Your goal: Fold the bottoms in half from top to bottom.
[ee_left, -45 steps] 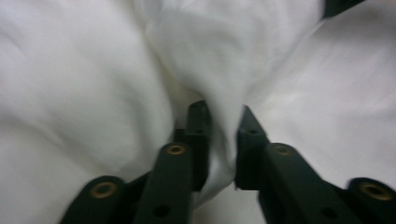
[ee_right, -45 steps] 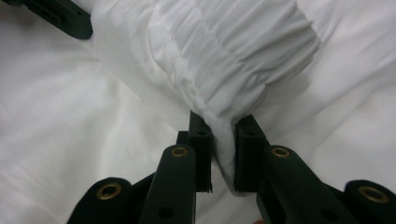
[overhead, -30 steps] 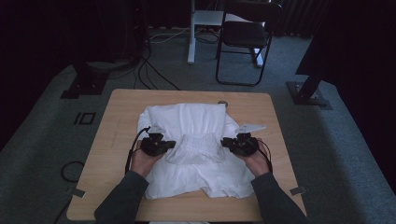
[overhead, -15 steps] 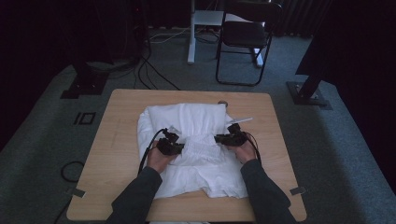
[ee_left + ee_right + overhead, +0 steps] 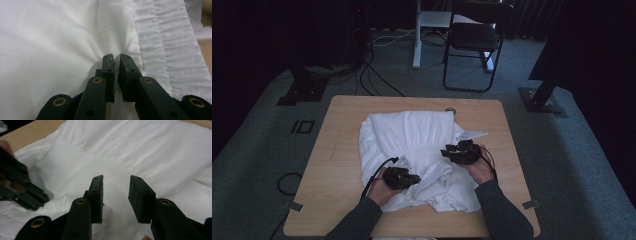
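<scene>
A light wooden counter [image 5: 332,165] is seen standing on grey carpet. A white garment [image 5: 412,135] is spread in a rumpled heap across its middle, reaching toward the near edge, and a small round object [image 5: 451,110], too small to tell, lies just beyond the cloth's far edge.

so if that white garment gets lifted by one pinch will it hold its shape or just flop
Probably flop: the garment lies in soft folds and bunches where the left gripper meets it. It looks thin, so likely light. The ribbed hem seems thicker and may give a firmer hold.
</scene>
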`<state>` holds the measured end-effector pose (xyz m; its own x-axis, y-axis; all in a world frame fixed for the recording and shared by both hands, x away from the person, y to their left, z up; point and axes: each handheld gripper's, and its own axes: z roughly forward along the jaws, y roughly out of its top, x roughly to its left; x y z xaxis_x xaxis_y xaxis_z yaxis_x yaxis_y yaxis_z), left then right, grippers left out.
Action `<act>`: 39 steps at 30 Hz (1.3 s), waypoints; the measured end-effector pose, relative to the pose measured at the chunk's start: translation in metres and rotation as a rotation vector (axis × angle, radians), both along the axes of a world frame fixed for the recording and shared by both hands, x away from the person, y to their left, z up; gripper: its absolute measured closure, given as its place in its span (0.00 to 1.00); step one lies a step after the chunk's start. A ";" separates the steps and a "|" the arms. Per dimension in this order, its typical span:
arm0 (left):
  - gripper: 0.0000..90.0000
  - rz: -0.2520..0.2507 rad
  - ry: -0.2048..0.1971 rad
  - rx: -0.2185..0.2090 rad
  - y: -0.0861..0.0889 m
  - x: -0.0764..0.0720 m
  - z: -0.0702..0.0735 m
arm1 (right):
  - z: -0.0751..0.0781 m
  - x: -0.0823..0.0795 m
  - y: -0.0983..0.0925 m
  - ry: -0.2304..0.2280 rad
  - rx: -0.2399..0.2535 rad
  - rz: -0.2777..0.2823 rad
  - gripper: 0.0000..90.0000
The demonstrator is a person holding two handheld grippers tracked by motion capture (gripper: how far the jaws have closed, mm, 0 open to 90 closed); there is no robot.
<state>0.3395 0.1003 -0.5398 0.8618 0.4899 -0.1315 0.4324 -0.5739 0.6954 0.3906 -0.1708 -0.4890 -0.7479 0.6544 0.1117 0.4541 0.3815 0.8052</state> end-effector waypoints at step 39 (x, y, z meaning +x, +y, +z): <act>0.73 0.449 -0.062 0.048 0.073 0.102 -0.004 | -0.064 0.065 0.009 0.045 -0.143 -0.263 0.69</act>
<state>0.4414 0.1735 -0.5440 0.5682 0.8211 -0.0548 0.6043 -0.3711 0.7051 0.4555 -0.1615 -0.5526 -0.5473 0.8363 0.0340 0.5862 0.3540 0.7288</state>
